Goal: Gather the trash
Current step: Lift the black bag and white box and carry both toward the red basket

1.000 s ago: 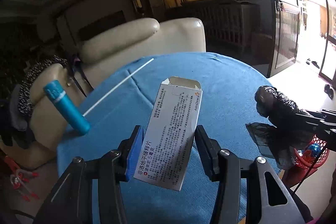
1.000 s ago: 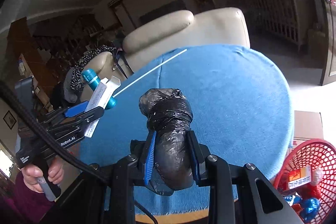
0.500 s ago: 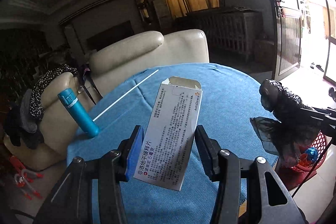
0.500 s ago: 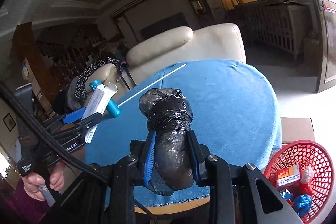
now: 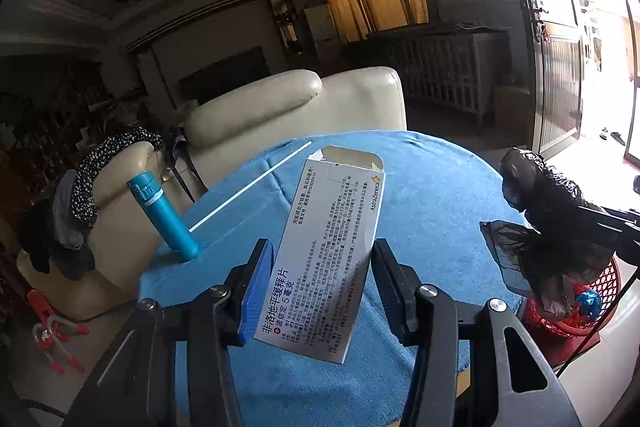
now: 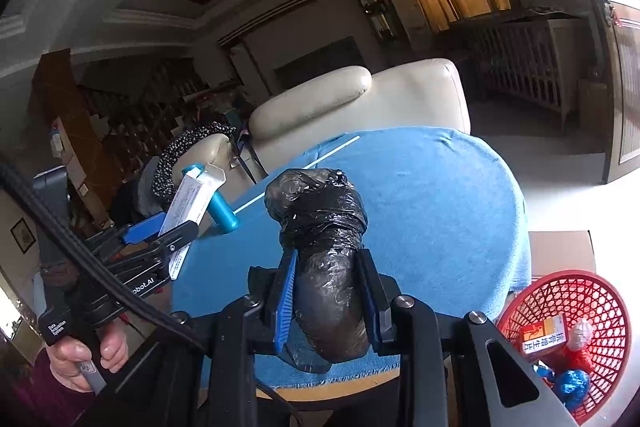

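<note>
Blue table below; left gripper clamps medicine box, right gripper clamps black bag.

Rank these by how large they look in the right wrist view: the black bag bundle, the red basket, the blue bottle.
1. black bag bundle, though it is nearest the camera, which inflates it
2. red basket, partly cut off by the frame edge
3. blue bottle, partly hidden

We note the right tongs clamped on a wadded black plastic bag above the blue-clothed tabletop. At left, the left tongs grip a white medicine box. A red basket holding trash sits at lower right.
</note>
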{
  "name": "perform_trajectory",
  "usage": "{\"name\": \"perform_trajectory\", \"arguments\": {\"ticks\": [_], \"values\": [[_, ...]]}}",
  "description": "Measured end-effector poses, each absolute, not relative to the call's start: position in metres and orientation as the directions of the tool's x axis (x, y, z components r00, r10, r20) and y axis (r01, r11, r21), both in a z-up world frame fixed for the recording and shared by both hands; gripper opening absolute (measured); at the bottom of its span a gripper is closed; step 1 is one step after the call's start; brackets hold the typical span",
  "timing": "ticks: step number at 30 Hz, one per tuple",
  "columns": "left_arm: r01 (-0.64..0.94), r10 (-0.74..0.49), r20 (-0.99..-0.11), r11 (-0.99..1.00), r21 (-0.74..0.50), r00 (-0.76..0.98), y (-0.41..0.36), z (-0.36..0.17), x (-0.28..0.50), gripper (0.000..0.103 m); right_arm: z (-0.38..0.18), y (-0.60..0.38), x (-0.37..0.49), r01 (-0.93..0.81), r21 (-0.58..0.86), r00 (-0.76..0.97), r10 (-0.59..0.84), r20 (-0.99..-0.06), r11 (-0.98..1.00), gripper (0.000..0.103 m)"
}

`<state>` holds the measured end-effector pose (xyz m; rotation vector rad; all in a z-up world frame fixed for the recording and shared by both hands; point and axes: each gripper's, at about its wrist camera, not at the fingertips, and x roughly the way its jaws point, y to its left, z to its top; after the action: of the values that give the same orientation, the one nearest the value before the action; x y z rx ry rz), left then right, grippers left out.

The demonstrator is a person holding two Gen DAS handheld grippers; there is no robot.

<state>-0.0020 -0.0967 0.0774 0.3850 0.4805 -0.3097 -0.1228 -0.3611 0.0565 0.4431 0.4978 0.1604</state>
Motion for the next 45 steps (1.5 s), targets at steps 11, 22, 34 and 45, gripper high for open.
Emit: {"name": "perform_trajectory", "arguments": {"ticks": [11,22,34,45], "values": [[0.365,-0.184,-0.485,0.878,0.310,0.855,-0.102,0.080,-0.012,0.052,0.058,-0.366,-0.135,-0.049,0.451,0.877,0.255,-0.408,0.891,0.031],[0.358,-0.173,-0.482,0.876,0.323,0.859,-0.106,0.079,-0.015,0.052,0.057,-0.369,-0.137,-0.050,0.454,0.882,0.253,-0.398,0.889,0.031],[0.364,-0.170,-0.492,0.870,0.331,0.854,-0.110,0.078,-0.014,0.052,0.057,-0.371,-0.141,-0.047,0.466,0.886,0.253,-0.389,0.884,0.031],[0.390,-0.180,-0.518,0.859,0.331,0.837,-0.120,0.072,-0.007,0.052,0.057,-0.375,-0.149,-0.024,0.466,0.892,0.229,-0.388,0.884,0.031]]}}
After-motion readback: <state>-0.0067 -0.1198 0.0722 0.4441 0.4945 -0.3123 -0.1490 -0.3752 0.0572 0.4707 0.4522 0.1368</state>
